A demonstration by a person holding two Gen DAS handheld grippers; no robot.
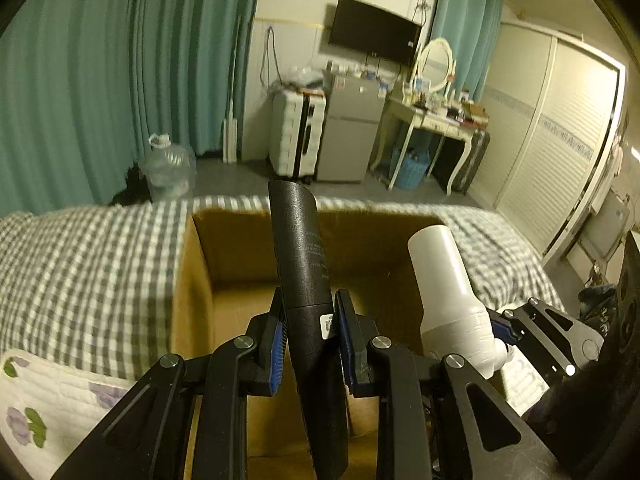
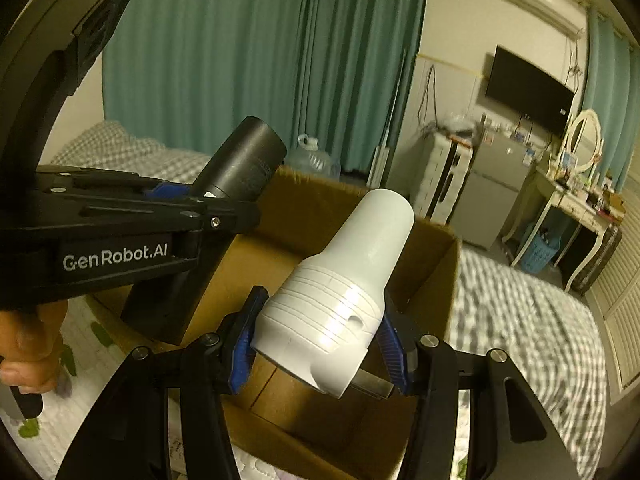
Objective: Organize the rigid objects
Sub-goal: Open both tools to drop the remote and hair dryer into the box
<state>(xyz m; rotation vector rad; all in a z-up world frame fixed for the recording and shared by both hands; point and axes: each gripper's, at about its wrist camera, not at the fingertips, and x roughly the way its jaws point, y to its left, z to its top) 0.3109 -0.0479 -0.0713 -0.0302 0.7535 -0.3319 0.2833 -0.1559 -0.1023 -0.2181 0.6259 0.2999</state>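
My left gripper point(image 1: 309, 332) is shut on a long black tube-shaped nozzle point(image 1: 304, 256) and holds it above an open cardboard box point(image 1: 192, 280) on the bed. My right gripper point(image 2: 318, 344) is shut on a white plastic nozzle point(image 2: 344, 284) with a ribbed wide base, also above the box point(image 2: 432, 276). In the left wrist view the white nozzle point(image 1: 444, 280) and the right gripper point(image 1: 508, 330) show to the right of the black one. In the right wrist view the left gripper point(image 2: 180, 196) with the black nozzle point(image 2: 244, 164) shows at the left.
The box stands on a grey checked bedsheet point(image 1: 80, 272) beside a flowered white quilt point(image 1: 44, 408). Beyond the bed are teal curtains point(image 1: 100, 80), a water jug point(image 1: 168, 168), a white suitcase point(image 1: 296, 136), a small fridge point(image 1: 348, 132), a dressing table point(image 1: 436, 120) and a wardrobe point(image 1: 552, 136).
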